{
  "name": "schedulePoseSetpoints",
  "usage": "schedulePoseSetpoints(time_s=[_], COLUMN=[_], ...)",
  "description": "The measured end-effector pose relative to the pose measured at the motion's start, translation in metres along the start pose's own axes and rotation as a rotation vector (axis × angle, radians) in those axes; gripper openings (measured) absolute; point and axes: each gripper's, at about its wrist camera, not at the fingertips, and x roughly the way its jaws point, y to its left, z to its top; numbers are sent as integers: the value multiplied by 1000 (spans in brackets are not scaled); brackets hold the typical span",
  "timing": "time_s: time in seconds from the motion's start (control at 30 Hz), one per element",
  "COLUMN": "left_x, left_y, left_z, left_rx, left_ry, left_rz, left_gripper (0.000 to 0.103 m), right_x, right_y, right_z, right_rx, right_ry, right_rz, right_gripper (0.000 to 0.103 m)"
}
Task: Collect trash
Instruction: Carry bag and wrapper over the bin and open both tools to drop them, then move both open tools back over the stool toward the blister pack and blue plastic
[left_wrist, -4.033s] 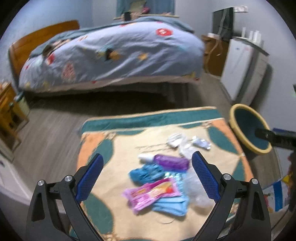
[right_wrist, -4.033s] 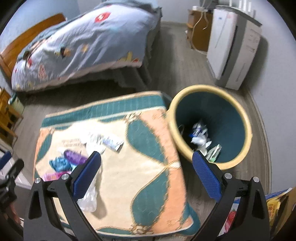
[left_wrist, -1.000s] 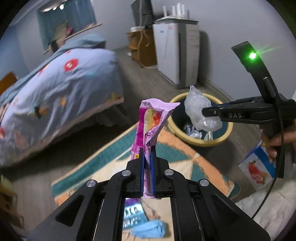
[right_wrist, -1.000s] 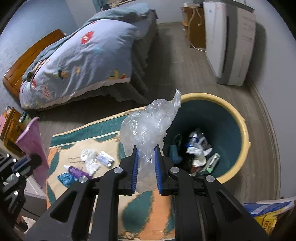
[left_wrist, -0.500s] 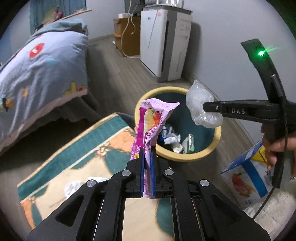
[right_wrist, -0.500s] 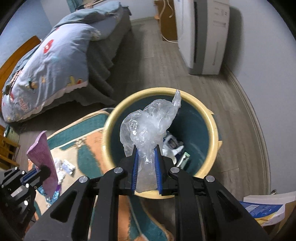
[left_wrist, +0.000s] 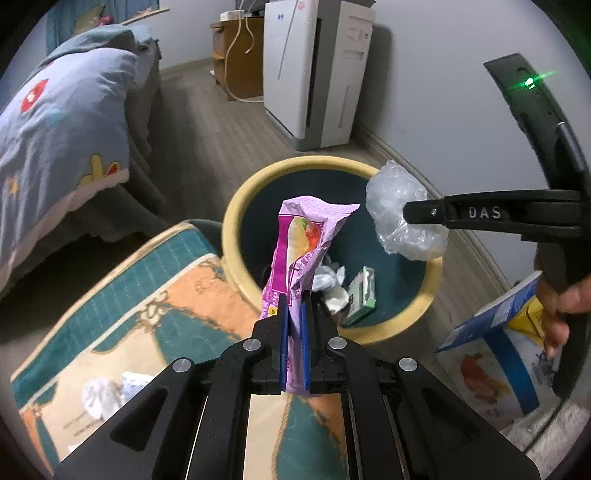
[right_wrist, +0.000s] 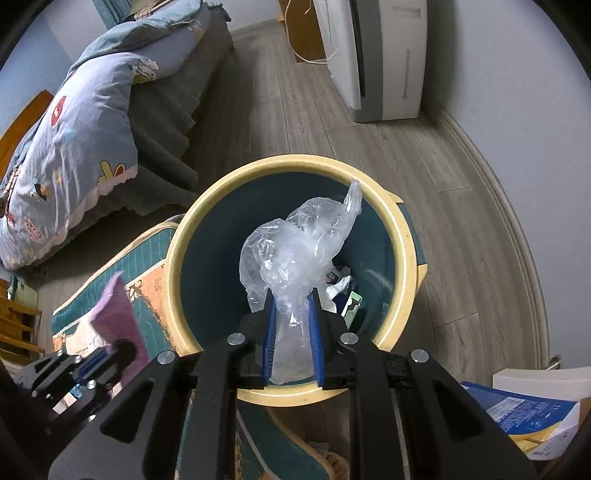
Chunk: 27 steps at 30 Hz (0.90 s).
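Crinkled clear plastic bag (right_wrist: 295, 254) sits clamped in the right tongs (right_wrist: 291, 332), directly above the bin (right_wrist: 400, 258) mouth; the left tongs (left_wrist: 294, 334) grip a pink wrapper (left_wrist: 303, 251) upright, nearer the bin's rug-side rim.

Soft, dim indoor light, evenly spread, with faint shadows under the bed (left_wrist: 55, 147). Both fisheye views bend strongly and darken at the edges. A green lamp (left_wrist: 530, 82) flares; focus stays fairly sharp.
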Motion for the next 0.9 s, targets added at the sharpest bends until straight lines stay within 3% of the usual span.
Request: schedulePoseSetpoints(time_s=[0.3, 0.47, 0.5, 0.57, 0.7, 0.9], left_x=[27, 29, 30, 32, 34, 23], left_y=[-5, -3, -3, -3, -1, -1], left_z=[11, 16, 16, 16, 16, 14], left_rx=[23, 6, 3, 3, -9, -8], left_ry=[-22, -42, -44, -44, -37, -67], left_rz=[22, 4, 0, 1, -3, 14], left_gripper=[7, 7, 10, 15, 42, 81], right_x=[5, 1, 0, -3, -6, -12], right_y=[-9, -11, -10, -12, -16, -14], right_z=[0, 3, 3, 4, 5, 6], right_rx=[48, 42, 42, 41, 54, 43], right_ry=[24, -10, -19, -44, -60, -81], right_rz=[4, 2, -2, -7, -7, -16], right_gripper=[16, 19, 26, 54, 64, 91])
